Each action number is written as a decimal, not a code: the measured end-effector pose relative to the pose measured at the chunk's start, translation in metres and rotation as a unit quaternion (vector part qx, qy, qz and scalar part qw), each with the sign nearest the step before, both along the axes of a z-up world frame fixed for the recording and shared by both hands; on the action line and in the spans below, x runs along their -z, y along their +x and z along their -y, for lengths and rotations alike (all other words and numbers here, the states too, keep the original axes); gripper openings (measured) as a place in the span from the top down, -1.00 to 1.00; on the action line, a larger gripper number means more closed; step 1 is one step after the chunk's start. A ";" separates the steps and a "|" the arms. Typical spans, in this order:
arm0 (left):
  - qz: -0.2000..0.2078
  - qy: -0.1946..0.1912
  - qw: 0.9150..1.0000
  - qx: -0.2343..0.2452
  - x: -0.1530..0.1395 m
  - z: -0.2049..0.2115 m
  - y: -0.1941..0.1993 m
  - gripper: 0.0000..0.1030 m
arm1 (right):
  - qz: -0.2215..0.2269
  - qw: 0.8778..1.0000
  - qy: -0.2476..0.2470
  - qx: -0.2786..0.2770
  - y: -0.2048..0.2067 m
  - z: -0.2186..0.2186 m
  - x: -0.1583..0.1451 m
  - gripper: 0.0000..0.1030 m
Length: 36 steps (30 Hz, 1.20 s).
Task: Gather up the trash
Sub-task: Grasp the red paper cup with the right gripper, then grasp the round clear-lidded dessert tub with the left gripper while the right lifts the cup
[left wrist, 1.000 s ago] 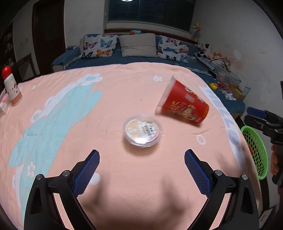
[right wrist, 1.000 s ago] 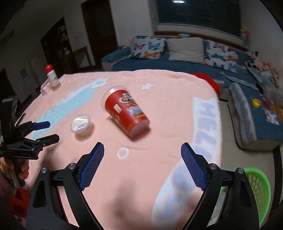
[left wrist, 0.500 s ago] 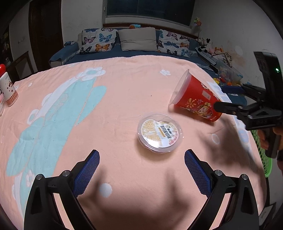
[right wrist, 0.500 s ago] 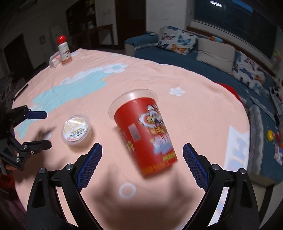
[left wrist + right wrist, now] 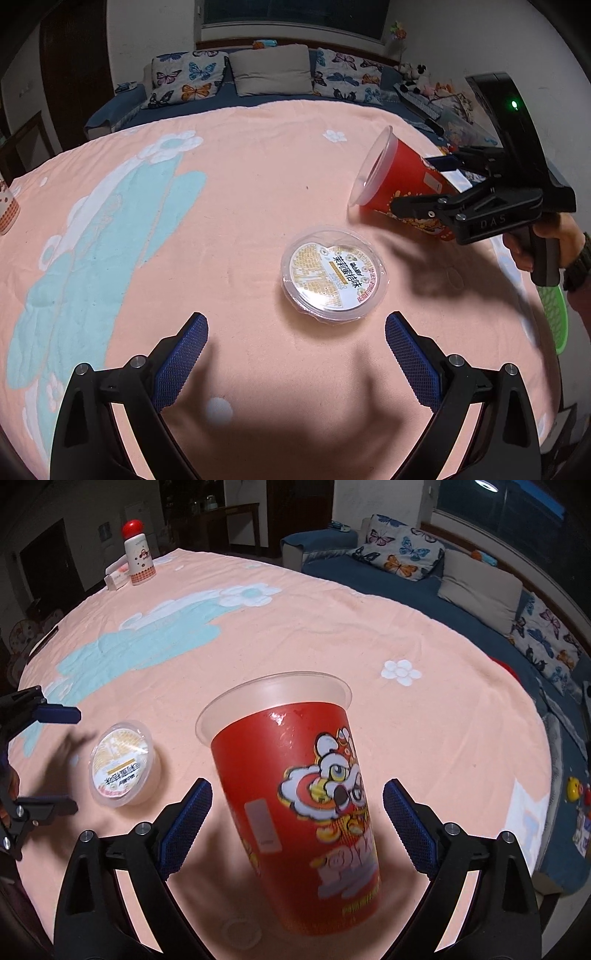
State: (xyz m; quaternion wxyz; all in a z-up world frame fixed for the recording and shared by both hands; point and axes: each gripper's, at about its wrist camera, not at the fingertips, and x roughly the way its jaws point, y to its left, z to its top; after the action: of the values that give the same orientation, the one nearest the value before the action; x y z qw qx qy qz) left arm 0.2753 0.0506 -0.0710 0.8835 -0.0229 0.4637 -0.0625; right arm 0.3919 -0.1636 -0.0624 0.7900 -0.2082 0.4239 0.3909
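A red paper cup (image 5: pixel 306 805) with a cartoon print lies on its side on the peach blanket, also seen in the left wrist view (image 5: pixel 399 188). My right gripper (image 5: pixel 297 823) is open, its fingers on either side of the cup without touching it. A round clear-lidded food tub (image 5: pixel 334 275) sits upright just ahead of my open, empty left gripper (image 5: pixel 295 354); it also shows in the right wrist view (image 5: pixel 123 762), left of the cup.
A green basket (image 5: pixel 552 314) stands off the bed's right edge. A red-capped white bottle (image 5: pixel 138 555) and a small box (image 5: pixel 116 578) stand at the far corner. A blue sofa with butterfly pillows (image 5: pixel 266 77) lies beyond the bed.
My right gripper has moved forward until the red cup lies between its open fingers. My left gripper has closed in on the tub.
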 end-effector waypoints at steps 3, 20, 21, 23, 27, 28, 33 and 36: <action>-0.003 0.006 1.000 0.009 0.001 0.003 0.006 -0.82 | 0.002 1.000 -0.004 0.001 0.002 -0.003 0.003 -0.77; -0.017 0.026 0.999 0.044 0.015 0.017 0.037 -0.82 | 0.003 0.998 0.018 0.059 -0.020 0.029 -0.011 -0.47; -0.017 0.024 0.999 0.045 0.016 0.017 0.038 -0.81 | 0.005 0.998 0.023 0.066 -0.021 0.034 -0.013 -0.47; -0.019 0.023 0.999 0.041 0.018 0.017 0.040 -0.81 | 0.003 0.997 0.032 0.075 -0.026 0.040 -0.017 -0.46; -0.016 0.025 0.999 0.041 0.019 0.018 0.042 -0.59 | 0.008 0.994 0.046 0.095 -0.038 0.055 -0.026 -0.45; -0.015 0.025 0.999 0.040 0.019 0.018 0.043 -0.55 | 0.008 0.994 0.050 0.099 -0.041 0.058 -0.028 -0.45; -0.011 0.022 0.999 0.042 0.020 0.018 0.042 -0.40 | 0.011 0.991 0.063 0.118 -0.054 0.074 -0.035 -0.45; -0.010 0.024 0.999 0.044 0.021 0.021 0.041 -0.21 | 0.012 0.989 0.073 0.129 -0.060 0.083 -0.039 -0.45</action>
State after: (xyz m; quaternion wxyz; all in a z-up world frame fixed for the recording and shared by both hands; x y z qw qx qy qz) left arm 0.3163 0.0294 -0.0918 0.8754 0.0182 0.4746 -0.0898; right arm 0.3321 -0.2468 -0.0232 0.8519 -0.0984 0.4082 0.3129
